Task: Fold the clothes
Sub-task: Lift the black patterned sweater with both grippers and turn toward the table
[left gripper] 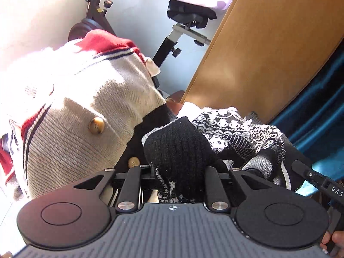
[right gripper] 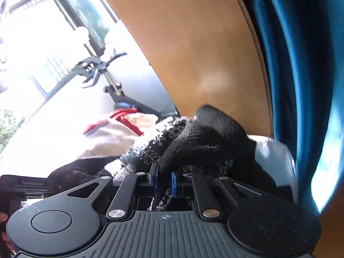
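Black-and-white patterned knit sweater point(left gripper: 232, 129) bunched, black ribbed cuff upward.

Bright daylight is pouring through a window point(right gripper: 71, 21) onto a pale wall point(left gripper: 32, 15); an exercise bike point(left gripper: 172, 32) is standing beside a wooden panel point(left gripper: 268, 43) and a teal curtain point(right gripper: 301, 64).

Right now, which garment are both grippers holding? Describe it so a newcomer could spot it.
Start at the tall wooden panel. Below it lies a cream cardigan with red trim and brown buttons. Beside that, bunched in the left gripper and the right gripper, is the black knit sweater, the only piece with a white patterned band.
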### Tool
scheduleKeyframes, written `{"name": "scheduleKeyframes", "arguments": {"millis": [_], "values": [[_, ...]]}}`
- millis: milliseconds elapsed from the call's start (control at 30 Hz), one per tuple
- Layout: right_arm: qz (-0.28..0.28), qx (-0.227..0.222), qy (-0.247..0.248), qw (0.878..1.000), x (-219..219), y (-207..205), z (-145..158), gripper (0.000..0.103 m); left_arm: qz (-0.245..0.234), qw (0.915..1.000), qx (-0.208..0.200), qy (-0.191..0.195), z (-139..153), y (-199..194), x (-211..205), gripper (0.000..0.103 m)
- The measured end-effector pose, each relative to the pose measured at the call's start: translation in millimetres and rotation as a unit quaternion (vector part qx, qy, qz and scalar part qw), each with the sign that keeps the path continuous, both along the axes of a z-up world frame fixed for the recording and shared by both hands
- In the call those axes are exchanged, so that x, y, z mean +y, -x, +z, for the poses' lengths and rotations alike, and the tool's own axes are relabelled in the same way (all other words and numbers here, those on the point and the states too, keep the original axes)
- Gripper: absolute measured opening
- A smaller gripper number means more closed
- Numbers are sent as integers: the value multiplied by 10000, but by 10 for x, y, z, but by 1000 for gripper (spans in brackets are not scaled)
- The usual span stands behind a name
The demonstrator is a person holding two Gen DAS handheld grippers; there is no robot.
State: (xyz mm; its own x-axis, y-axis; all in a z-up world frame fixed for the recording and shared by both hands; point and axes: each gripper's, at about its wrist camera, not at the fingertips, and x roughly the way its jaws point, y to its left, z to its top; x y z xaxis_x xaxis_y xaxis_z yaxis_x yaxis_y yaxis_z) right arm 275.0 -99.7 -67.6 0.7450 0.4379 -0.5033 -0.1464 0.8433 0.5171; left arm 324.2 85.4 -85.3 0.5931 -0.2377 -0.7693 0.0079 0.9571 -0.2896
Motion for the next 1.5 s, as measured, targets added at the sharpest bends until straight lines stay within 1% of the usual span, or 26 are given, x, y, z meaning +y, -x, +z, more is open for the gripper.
{"name": "scheduleKeyframes", "arguments": {"millis": [100, 167, 233, 300, 400, 467, 567, 700, 867, 1067, 1300, 1500], "values": [[-17, -558, -67, 9984, -60, -8, 462, 10, 42, 9992, -386, -84, 387, -13, -118, 19], [-7, -864, -50, 9962, -65, 0, 713, 10, 79, 9976, -669, -176, 639, -10, -209, 19], [26, -1117, -91, 9937, -66, 28, 932, 9, 58, 9954, -923, -250, 824, 6, -304, 19], [98, -1287, -122, 9916, -62, 64, 1096, 9, -11, 9927, -1147, -360, 978, 32, -385, 19], [199, -1452, -31, 9892, -51, 125, 1241, 9, 20, 9883, -1436, -507, 1133, 77, -489, 19], [240, -1483, 34, 9886, -54, 161, 1276, 9, 52, 9852, -1602, -601, 1224, 104, -560, 19], [234, -1375, 8, 9902, -92, 208, 1270, 9, 71, 9839, -1667, -636, 1284, 136, -629, 19], [195, -1279, -102, 9915, -161, 286, 1241, 9, 41, 9824, -1718, -731, 1294, 181, -698, 19], [130, -1313, -143, 9912, -226, 361, 1212, 9, -78, 9799, -1833, -783, 1329, 253, -794, 18], [18, -1406, -249, 9898, -371, 461, 1214, 9, -258, 9739, -2081, -865, 1453, 364, -941, 17], [-107, -1638, -352, 9858, -594, 659, 1322, 9, -528, 9576, -2635, -1044, 1643, 585, -1211, 17], [-223, -1800, -440, 9824, -868, 860, 1395, 9, -708, 9455, -2941, -1206, 1758, 747, -1475, 17]]}}
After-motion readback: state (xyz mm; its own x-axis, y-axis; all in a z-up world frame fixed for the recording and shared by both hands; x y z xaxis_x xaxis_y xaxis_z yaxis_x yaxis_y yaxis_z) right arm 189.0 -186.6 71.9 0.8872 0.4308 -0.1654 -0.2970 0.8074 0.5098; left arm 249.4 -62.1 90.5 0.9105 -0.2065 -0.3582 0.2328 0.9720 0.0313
